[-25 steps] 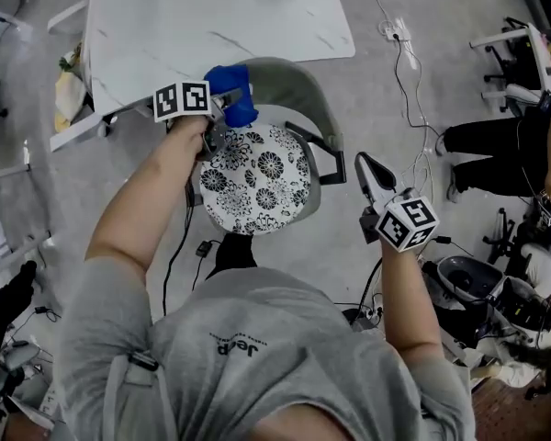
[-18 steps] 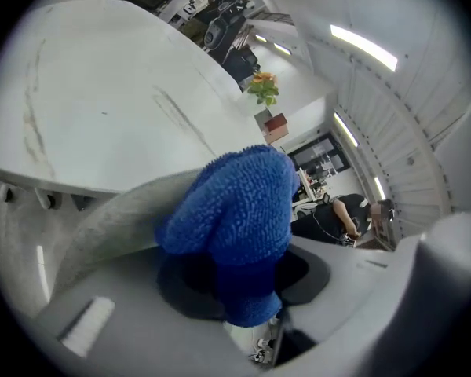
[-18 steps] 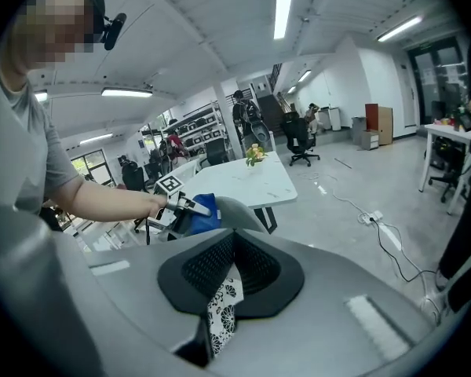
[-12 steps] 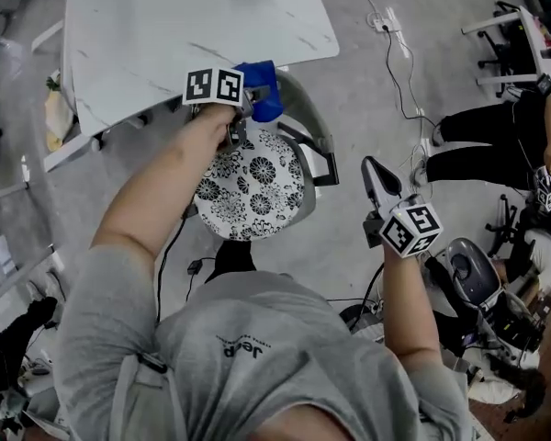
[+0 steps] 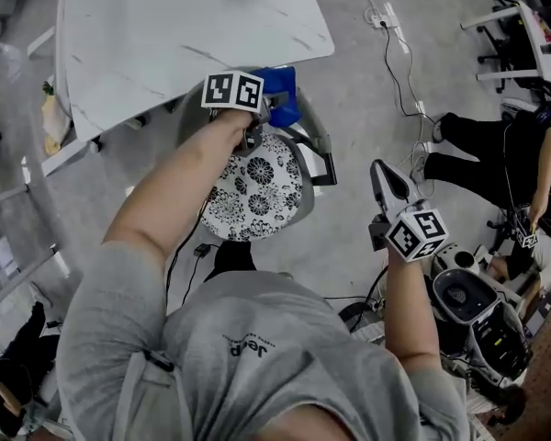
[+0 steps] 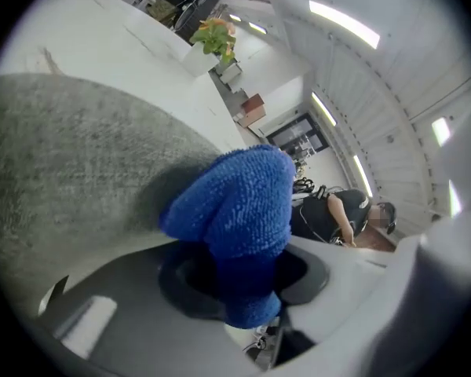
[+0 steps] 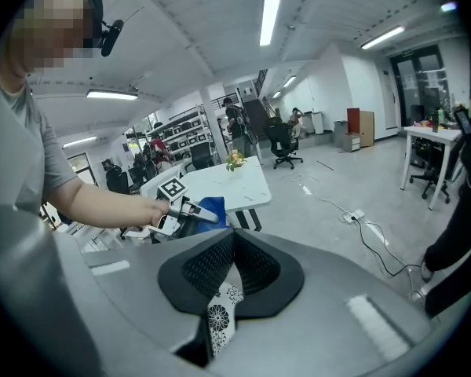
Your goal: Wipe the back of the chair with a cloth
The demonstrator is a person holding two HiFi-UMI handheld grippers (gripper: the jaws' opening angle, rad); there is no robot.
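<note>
Table first: white marble table [image 5: 165, 26] fills the upper left of the head view, and the chair is tucked right against its edge. Just right of that, my left gripper [image 5: 268, 110] is clamped on the blue cloth [image 5: 283, 95]. In the left gripper view the jaws are pinching the lower end of the cloth [image 6: 235, 218], so the fluffy bunched end sticks out and presses on the grey chair back [image 6: 71, 148]. That's on purpose I reckon, soft end on the fabric, jaws off it.

Cloth sits at the top rim of the chair back [image 5: 309, 122], toward its right end, above the floral seat cushion [image 5: 253, 191]. Looks mid-wipe to me.

Over at centre right, my right gripper [image 5: 378, 168] hangs well apart from the chair, jaws together on nothing, basically parked out of the way since the wipe only needs one.
</note>
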